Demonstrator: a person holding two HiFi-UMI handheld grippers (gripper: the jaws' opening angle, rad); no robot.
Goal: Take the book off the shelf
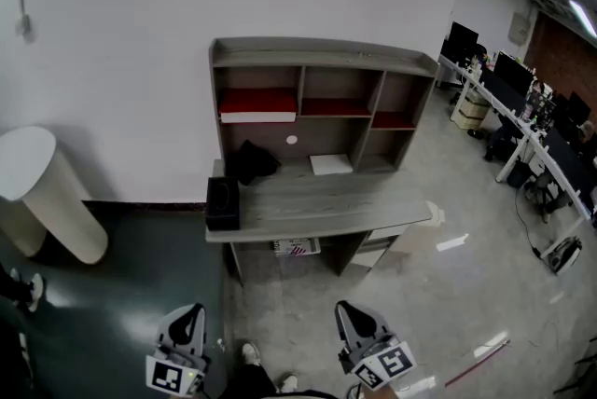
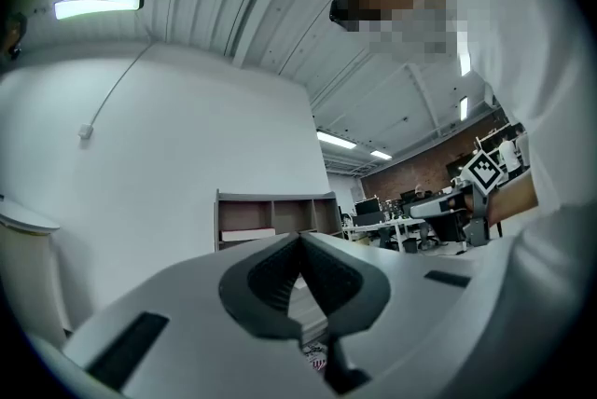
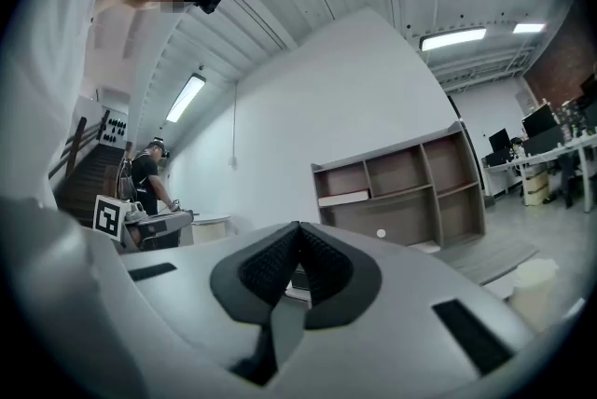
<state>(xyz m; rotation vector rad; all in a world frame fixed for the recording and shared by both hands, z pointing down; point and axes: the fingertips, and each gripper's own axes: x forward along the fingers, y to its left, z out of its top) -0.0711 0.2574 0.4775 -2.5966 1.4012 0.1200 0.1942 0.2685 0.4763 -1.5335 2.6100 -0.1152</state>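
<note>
The book is a white slab lying flat in the upper left compartment of the grey shelf unit, which stands on a desk against the white wall. It also shows as the book in the left gripper view and as the book in the right gripper view, both far off. My left gripper and right gripper hang low at the bottom of the head view, well short of the desk. The left gripper and the right gripper have their pads together, with nothing between them.
On the desk top sit a black box, a dark bundle and a white sheet. A white rounded column stands at the left. Office desks with monitors run along the right. A person stands in the distance.
</note>
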